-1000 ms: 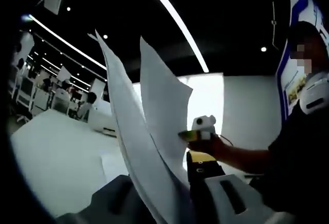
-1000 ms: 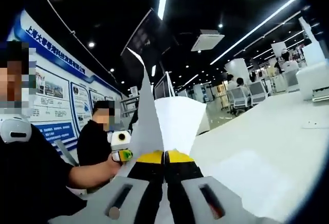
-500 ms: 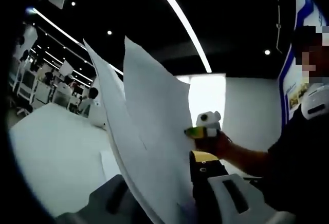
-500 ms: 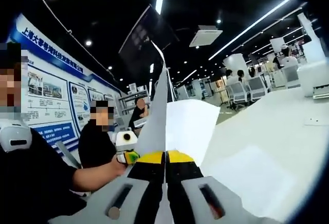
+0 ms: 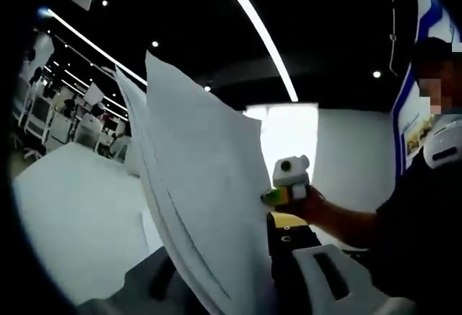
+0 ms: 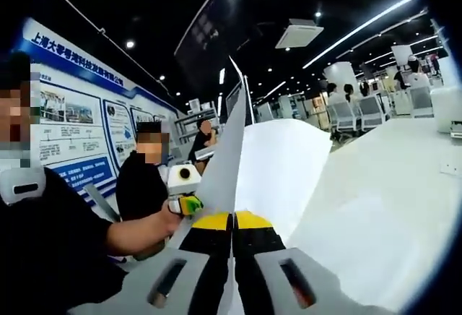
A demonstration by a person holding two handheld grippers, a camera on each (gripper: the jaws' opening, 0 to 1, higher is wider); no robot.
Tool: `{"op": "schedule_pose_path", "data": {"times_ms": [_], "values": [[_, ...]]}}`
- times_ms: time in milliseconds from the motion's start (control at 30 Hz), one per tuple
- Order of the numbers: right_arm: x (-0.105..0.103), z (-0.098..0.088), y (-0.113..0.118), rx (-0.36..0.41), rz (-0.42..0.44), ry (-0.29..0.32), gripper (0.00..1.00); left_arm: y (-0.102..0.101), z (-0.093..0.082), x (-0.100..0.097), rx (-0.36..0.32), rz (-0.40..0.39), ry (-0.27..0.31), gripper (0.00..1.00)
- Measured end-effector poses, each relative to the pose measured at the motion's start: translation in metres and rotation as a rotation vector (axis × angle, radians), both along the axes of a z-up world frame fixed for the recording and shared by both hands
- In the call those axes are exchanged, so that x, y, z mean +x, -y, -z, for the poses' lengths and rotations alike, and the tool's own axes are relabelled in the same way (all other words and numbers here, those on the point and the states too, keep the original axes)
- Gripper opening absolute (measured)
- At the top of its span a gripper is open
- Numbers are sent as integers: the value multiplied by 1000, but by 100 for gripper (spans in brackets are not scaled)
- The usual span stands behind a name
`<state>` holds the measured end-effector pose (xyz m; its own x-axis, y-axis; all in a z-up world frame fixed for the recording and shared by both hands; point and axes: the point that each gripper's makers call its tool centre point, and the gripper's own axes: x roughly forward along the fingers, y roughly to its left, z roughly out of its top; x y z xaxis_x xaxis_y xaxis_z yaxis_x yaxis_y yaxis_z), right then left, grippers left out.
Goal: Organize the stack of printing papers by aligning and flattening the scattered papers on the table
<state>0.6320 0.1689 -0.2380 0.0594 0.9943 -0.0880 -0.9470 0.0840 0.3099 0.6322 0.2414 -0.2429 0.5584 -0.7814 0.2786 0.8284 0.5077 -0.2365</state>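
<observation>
The printing papers (image 5: pixel 206 199) (image 6: pixel 278 174) stood on edge above the white surface (image 5: pixel 72 221) (image 6: pixel 390 235), held between both grippers. Compared with a second earlier, the sheets had closed together and fanned less. The left gripper (image 5: pixel 271 257) (image 6: pixel 189 204) had its jaws clamped on one edge; the right gripper (image 6: pixel 232 221) (image 5: pixel 278 196) had its jaws shut on the opposite edge. The person's hand (image 5: pixel 307 206) held the right gripper level, forearm extended.
</observation>
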Motion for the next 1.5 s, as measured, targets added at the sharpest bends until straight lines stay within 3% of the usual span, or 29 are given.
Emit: {"op": "schedule_pose_path", "data": {"times_ms": [100,300,600,767,900,1033,1267,1500], "values": [[7,8,-1,-3,22,-38,0,0,2,1,13,-6,3,24],[9,13,-6,-3,21,-57,0,0,4,1,32,-9,11,22],[12,22,-7,2,26,-76,0,-2,6,3,67,-33,50,8],[11,24,-6,7,24,-52,0,-1,5,1,63,-22,48,6],[7,25,-3,-15,28,25,0,-3,6,4,73,-40,44,6],[13,20,9,-10,71,59,7,-12,4,7,48,-81,42,6],[27,14,41,19,145,72,7,-30,3,16,19,-188,26,6],[29,7,67,38,213,93,7,-38,0,18,-22,-213,13,6]]}}
